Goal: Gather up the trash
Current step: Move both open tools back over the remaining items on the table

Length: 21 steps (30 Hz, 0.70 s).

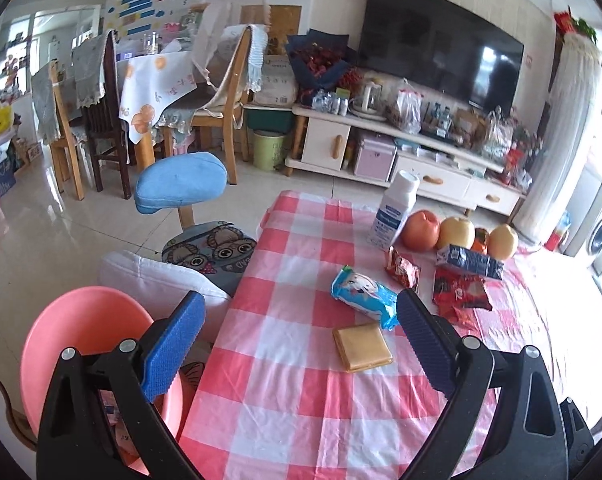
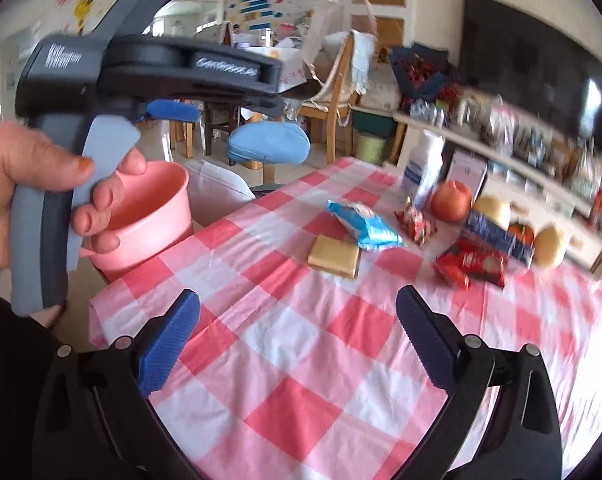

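Observation:
On the red-and-white checked tablecloth [image 1: 301, 400] lie a blue snack wrapper [image 1: 363, 298], a flat tan packet [image 1: 363, 346], two red wrappers [image 1: 401, 268] [image 1: 461, 292] and a dark blue carton [image 1: 469, 260]. My left gripper [image 1: 301, 320] hovers open over the cloth's near left side, with the tan packet just ahead and nothing between its pads. A pink bin [image 1: 81, 340] stands off the table's left edge. My right gripper [image 2: 297, 320] is also open and empty, short of the tan packet [image 2: 335, 256] and blue wrapper [image 2: 365, 224]. A hand [image 2: 21, 168] holds the left gripper's handle above the pink bin [image 2: 153, 216].
A white bottle [image 1: 395, 212], an apple [image 1: 421, 230], two pears and an orange stand at the table's far side. A blue stool [image 1: 181, 184] and a white cushion [image 1: 157, 276] sit left of the table. Beyond are a TV cabinet [image 1: 401, 140] and dining chairs.

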Motion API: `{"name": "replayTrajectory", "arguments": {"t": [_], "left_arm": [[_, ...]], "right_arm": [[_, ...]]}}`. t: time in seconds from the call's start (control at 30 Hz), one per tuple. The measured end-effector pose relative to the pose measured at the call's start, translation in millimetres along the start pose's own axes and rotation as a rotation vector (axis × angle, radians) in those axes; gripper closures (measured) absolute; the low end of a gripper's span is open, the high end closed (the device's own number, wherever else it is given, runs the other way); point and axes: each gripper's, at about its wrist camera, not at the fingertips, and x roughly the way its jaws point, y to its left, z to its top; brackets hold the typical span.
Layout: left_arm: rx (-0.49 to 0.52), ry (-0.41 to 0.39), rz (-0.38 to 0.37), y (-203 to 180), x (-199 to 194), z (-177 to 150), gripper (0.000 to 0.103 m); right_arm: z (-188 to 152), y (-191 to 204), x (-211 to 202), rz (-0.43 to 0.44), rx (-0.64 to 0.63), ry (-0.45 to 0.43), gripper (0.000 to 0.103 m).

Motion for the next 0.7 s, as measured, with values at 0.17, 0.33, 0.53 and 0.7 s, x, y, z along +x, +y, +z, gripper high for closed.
{"name": "replayTrajectory", "arguments": {"t": [0.17, 0.33, 0.53, 0.7], "left_arm": [[0.022, 0.033, 0.044, -13, 6, 1, 0.008], [0.027, 0.014, 0.045, -23, 5, 4, 0.008], [0.052, 0.029, 0.044, -39, 10, 4, 0.008], [0.074, 0.051, 0.046, -53, 18, 4, 0.008]], "right_arm": [[-3, -15, -5, -0.011, 0.025, -0.006, 0.004], [-9, -28, -6, -0.011, 0.025, 0.017, 0.004], [-14, -40, -11, -0.013, -0.002, 0.015, 0.004], [-14, -66, -17, -0.026, 0.057, 0.017, 0.004]]}}
